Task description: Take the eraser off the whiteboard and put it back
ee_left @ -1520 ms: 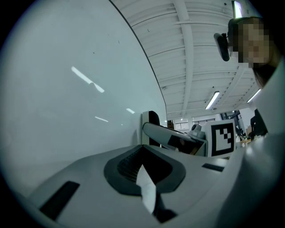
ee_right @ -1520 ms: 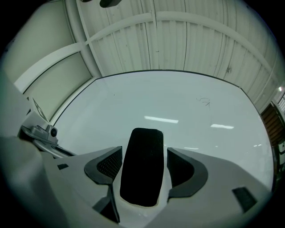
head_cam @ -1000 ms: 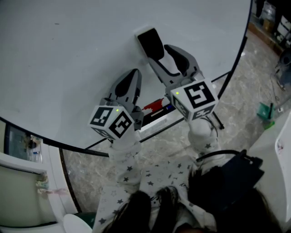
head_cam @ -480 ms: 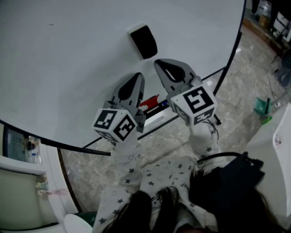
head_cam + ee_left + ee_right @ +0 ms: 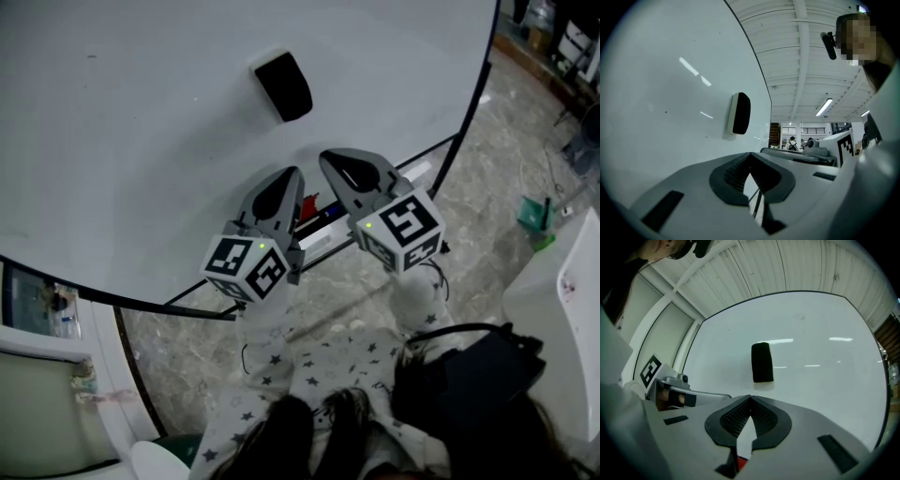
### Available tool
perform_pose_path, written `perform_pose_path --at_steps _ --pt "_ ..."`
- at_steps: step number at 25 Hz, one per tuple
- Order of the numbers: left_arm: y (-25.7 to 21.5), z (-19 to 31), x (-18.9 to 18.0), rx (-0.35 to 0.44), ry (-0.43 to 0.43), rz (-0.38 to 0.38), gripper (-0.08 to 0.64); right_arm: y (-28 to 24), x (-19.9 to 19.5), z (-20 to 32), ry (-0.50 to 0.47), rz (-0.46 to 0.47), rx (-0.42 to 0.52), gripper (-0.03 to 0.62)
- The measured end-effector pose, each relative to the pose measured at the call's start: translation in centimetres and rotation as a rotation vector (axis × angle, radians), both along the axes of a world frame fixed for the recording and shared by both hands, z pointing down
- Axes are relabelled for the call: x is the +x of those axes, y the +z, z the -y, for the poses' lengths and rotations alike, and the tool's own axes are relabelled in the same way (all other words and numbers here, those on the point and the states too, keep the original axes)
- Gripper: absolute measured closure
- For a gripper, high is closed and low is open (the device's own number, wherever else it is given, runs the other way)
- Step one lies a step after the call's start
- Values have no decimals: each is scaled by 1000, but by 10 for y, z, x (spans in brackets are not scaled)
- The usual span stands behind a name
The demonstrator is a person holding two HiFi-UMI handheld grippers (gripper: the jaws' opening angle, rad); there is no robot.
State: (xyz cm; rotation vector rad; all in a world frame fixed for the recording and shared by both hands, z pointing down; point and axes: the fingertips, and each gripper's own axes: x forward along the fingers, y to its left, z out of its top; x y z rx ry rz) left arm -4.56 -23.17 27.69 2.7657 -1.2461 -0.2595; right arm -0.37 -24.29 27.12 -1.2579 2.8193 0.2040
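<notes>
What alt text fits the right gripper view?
A black eraser sits upright on the whiteboard, untouched, just beyond the right gripper, whose jaws are shut with nothing between them. The left gripper shows at the left edge, clear of the eraser.

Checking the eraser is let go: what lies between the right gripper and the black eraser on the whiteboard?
Only bare white whiteboard lies between the shut, empty right gripper and the black rectangular eraser, as the right gripper view shows.
</notes>
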Motion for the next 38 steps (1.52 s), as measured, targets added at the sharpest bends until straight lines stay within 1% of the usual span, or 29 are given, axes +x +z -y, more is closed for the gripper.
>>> perform_pose_path --at_steps 5,14,18,38 --pt "8 -2 1 -12 3 -5 560 13 -4 -4 -32 -1 -38 584" --pt "11 -3 0 -14 -4 1 560 21 -9 -5 -89 20 -74 584" --pt "12 -4 0 -14 -7 1 559 24 -10 -5 -95 7 -81 584" --pt "14 -4 1 -14 -9 2 558 26 -11 -6 -113 10 -85 584"
